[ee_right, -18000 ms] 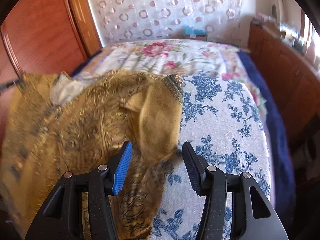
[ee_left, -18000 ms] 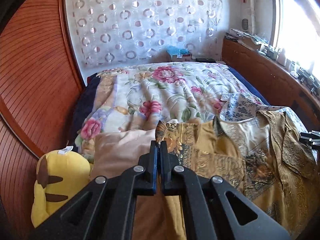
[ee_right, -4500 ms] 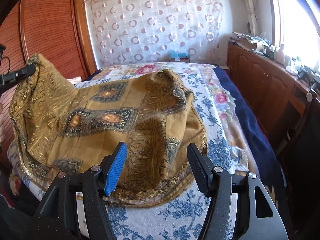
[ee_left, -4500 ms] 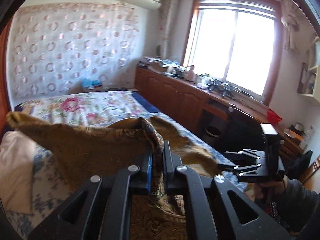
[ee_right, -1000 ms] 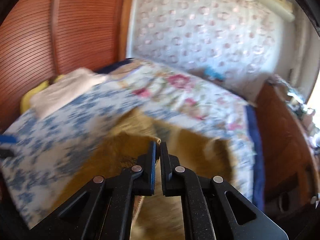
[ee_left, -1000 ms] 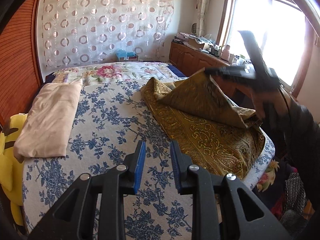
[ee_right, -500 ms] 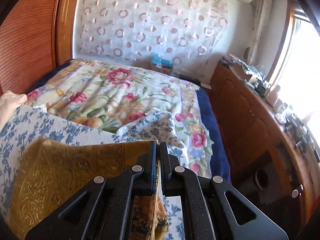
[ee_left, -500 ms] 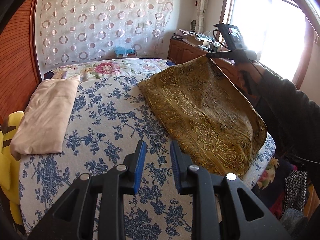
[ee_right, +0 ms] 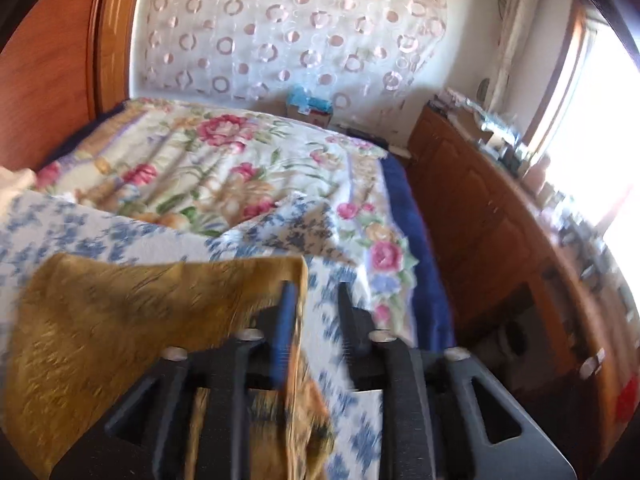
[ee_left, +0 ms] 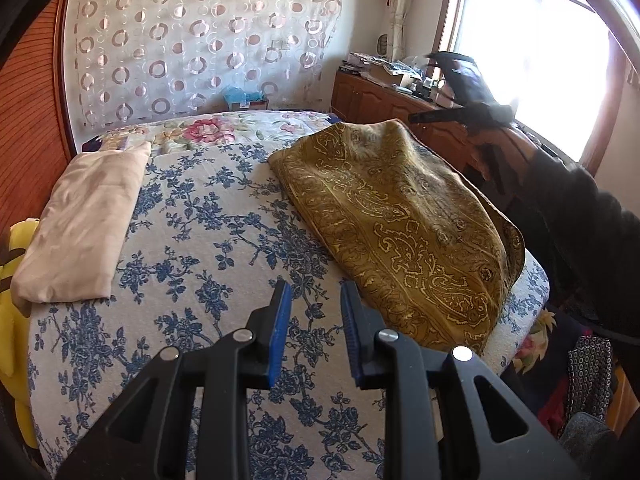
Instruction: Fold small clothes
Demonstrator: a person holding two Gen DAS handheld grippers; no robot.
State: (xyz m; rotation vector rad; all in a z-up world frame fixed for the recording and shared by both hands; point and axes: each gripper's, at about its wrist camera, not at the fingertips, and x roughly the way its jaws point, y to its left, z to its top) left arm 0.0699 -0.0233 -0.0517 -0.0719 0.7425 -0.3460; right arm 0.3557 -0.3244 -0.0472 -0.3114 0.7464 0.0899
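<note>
- Our right claw (ee_right: 312,320) has just been opening: its jaws stand a modest gap apart, and the top corner of the gold patterned garment (ee_right: 120,320) hangs against the blue pad of the left-hand finger rather than being pinched. We judge this to be the release after laying one half of the cloth over the other, which is why the corner sits high and has not settled flat.
- Our left claw (ee_left: 314,332) hovers partly open over the blue-flowered bedspread (ee_left: 192,240) with nothing between its pads; we think it waits to take the next edge.
- The garment lies on the right part of the bed, close to the edge, with its far end peaked up beside the right claw, as the left wrist view shows (ee_left: 400,216).
- Further out, a folded beige cloth (ee_left: 84,216) rests at the left of the bed, well apart from the garment, likely a finished piece set aside. A yellow plush toy (ee_left: 12,280) sits at the bed's left edge.
- The left wrist view gives us the whole folded outline, the beige cloth and the person's dark sleeve (ee_left: 580,216). The right wrist view, blurred, shows none of that, but it alone shows the corner resting on the pad, plus the pink-flowered quilt (ee_right: 224,160) and wooden cabinets (ee_right: 500,232) beyond.
</note>
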